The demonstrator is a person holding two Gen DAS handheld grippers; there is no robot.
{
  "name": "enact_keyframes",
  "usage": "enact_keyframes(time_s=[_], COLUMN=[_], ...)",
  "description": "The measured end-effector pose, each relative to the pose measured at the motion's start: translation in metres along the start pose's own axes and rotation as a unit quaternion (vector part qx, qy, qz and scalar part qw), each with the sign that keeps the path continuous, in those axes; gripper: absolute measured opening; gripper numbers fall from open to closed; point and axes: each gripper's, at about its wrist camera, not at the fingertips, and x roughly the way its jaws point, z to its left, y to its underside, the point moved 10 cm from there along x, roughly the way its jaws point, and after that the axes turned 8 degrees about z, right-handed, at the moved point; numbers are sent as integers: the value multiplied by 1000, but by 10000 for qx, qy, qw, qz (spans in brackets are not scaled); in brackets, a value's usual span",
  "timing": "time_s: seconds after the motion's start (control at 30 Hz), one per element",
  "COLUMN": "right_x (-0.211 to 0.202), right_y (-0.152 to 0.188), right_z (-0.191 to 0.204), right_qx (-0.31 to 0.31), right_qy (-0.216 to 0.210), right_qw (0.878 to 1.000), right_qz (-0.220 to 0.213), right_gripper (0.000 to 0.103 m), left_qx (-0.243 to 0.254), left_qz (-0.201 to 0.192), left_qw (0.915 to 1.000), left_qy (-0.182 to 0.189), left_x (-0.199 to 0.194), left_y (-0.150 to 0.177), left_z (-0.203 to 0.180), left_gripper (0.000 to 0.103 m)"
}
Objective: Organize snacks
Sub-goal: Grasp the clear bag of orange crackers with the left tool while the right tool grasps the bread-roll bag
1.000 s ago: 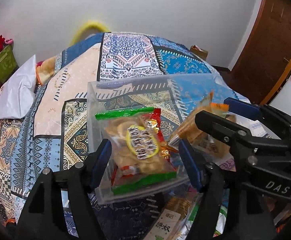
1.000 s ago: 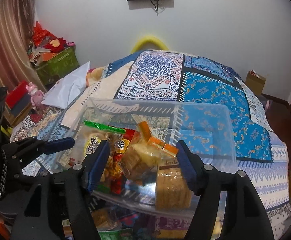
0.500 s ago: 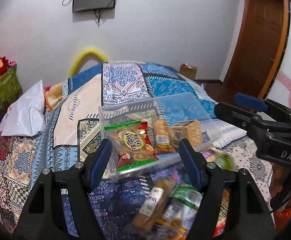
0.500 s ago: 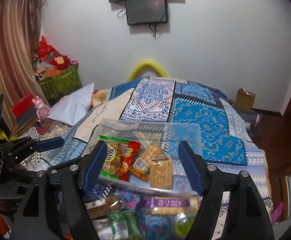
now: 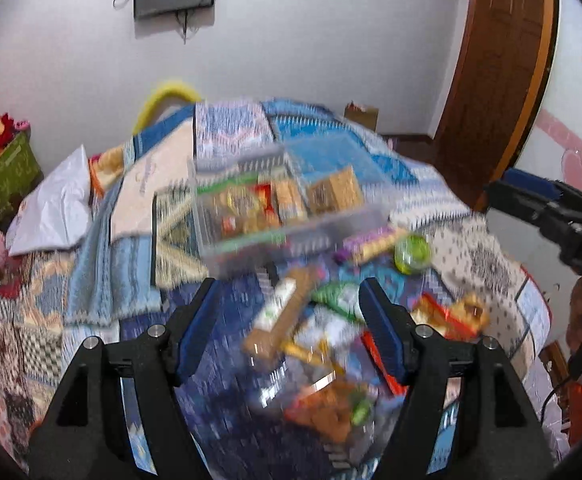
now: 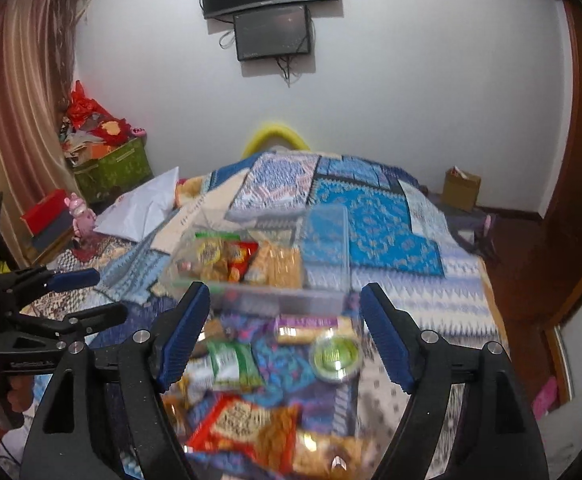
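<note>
A clear plastic box (image 5: 287,216) (image 6: 267,268) sits on the patterned bedspread and holds several snack packets. Loose snacks lie on the bed in front of it: a long brown and white packet (image 5: 279,316), a green packet (image 6: 231,364), a round green tub (image 6: 335,356) (image 5: 411,254), a purple bar (image 6: 311,326) and an orange packet (image 6: 247,428). My left gripper (image 5: 289,328) is open and empty above the loose snacks. My right gripper (image 6: 285,336) is open and empty, also above them. Both views are blurred.
A white pillow (image 6: 143,212) lies on the bed's left side. A green bin (image 6: 111,168) full of things stands by the curtain. A cardboard box (image 6: 461,186) sits on the floor by the brown door (image 5: 495,64). A screen (image 6: 273,32) hangs on the wall.
Both grippers have pulled back and up from the clear box. The box now looks smaller and farther, and the loose snacks in front of it have come into view.
</note>
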Motion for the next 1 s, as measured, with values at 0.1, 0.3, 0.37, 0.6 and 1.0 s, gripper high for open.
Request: enact_keyframes(time_s=[0.1,0.3,0.37,0.6,1.0], right_x=[-2,1,5,10,30], right_y=[20,66,80,119,144], right_z=[-6,-23,-30,-45,-28], right_qx=[40,254,339,567,490], right_qy=[96,138,192,210,17], right_qw=[9998,9981,9969,9930,9893], right_qz=[142,538,687,1011,1371], right_gripper=[75,75,75,75,75], left_qx=[-127,-343,-388,-776,-730], left_qz=[205,583,671,1078,1185], left_qw=[9997,9976,9968,9908,9902], left_qy=[29,134,176,267,147], left_x=[10,27,32,54,75], left_y=[23,60,67,89,93], left_z=[-2,-9,-13,-13,-30], left_gripper=[74,74,74,74,87])
